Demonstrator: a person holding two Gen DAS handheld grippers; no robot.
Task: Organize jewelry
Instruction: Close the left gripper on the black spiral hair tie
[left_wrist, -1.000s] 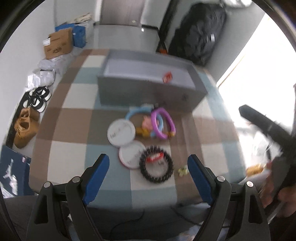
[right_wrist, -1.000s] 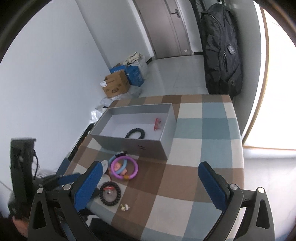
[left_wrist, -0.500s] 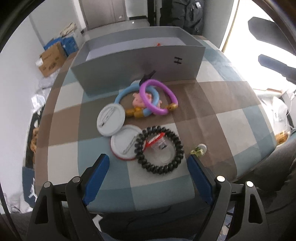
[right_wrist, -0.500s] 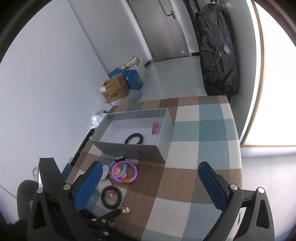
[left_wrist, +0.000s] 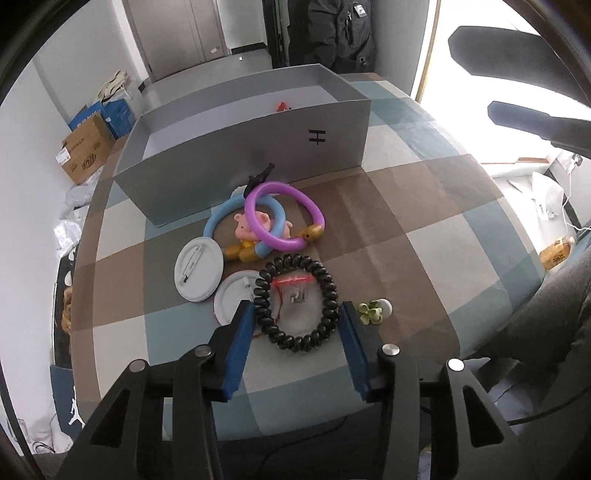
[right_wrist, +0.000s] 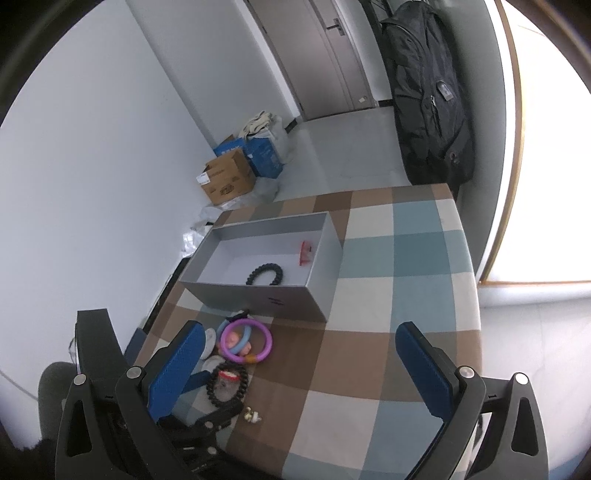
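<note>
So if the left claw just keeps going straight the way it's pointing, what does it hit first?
Most likely the black beaded bracelet, which lies framed between the left claw pads, its jaws having just been closing around it without clearly pressing yet. A small clear bag lies inside the ring. Depth is uncertain.

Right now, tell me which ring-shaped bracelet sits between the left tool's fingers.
The black beaded bracelet nearest the left tool; the purple and blue rings lie farther off.
</note>
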